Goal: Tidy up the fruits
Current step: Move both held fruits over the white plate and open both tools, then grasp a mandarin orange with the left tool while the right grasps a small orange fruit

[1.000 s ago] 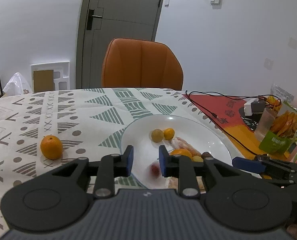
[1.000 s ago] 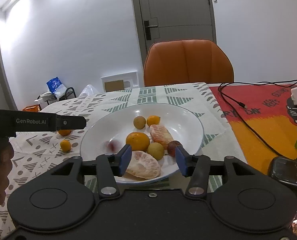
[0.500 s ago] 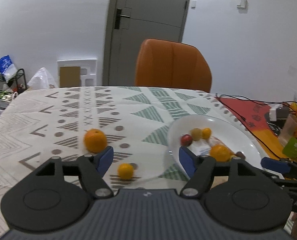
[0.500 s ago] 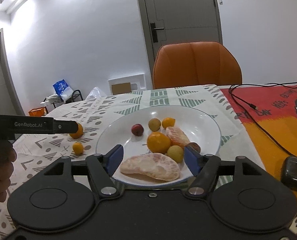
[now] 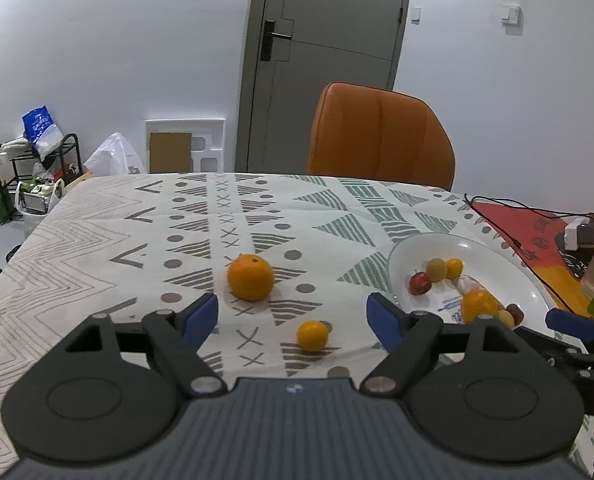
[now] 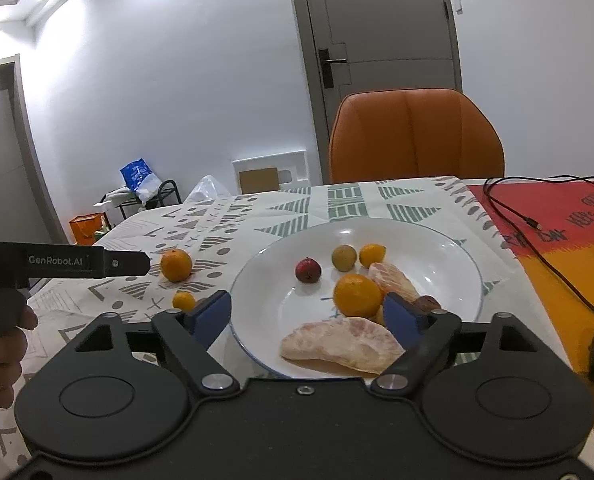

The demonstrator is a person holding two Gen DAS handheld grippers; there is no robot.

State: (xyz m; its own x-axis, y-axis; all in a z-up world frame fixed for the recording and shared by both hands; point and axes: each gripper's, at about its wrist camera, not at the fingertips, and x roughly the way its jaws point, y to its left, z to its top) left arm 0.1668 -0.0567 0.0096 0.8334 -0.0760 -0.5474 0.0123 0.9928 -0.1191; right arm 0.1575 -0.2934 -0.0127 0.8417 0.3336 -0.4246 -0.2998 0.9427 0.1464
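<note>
Right now the left tool point(image 5: 293, 314) hangs above the bench point(image 5: 97, 240) w/ its blue-tipped jaws spread wide and nothing between them. A small orange point(image 5: 312, 335) lies on the patterned cloth just past the tips, roughly centred in the gap. A bigger orange point(image 5: 250, 282) sits a bit farther back and to the left, apart from the small one. Both are outside the white plate point(image 5: 493, 256), which lies to the right.

The right tool point(image 6: 307, 318) is also spread wide, holding nothing, its tips over the near part of the plate point(image 6: 449, 248). On the plate: a peeled citrus segment point(image 6: 343, 346) nearest the rim, an orange point(image 6: 357, 295) behind it, another peeled piece point(image 6: 393, 280) touching that orange on its right, a dark red-brown fruit point(image 6: 428, 303) at the right, partly hidden by the right finger. Farther back sit a red fruit point(image 6: 308, 269), a yellow-green one point(image 6: 343, 257) and a small orange one point(image 6: 372, 255), the last two just beside each other.

From the right wrist view, the left tool's side shows at the left edge, w/ a hand point(image 6: 1, 344) around its grip. A black cable point(image 6: 537, 232) runs across the red-orange cloth at the right. An orange chair point(image 6: 415, 136) stands behind the bench.
</note>
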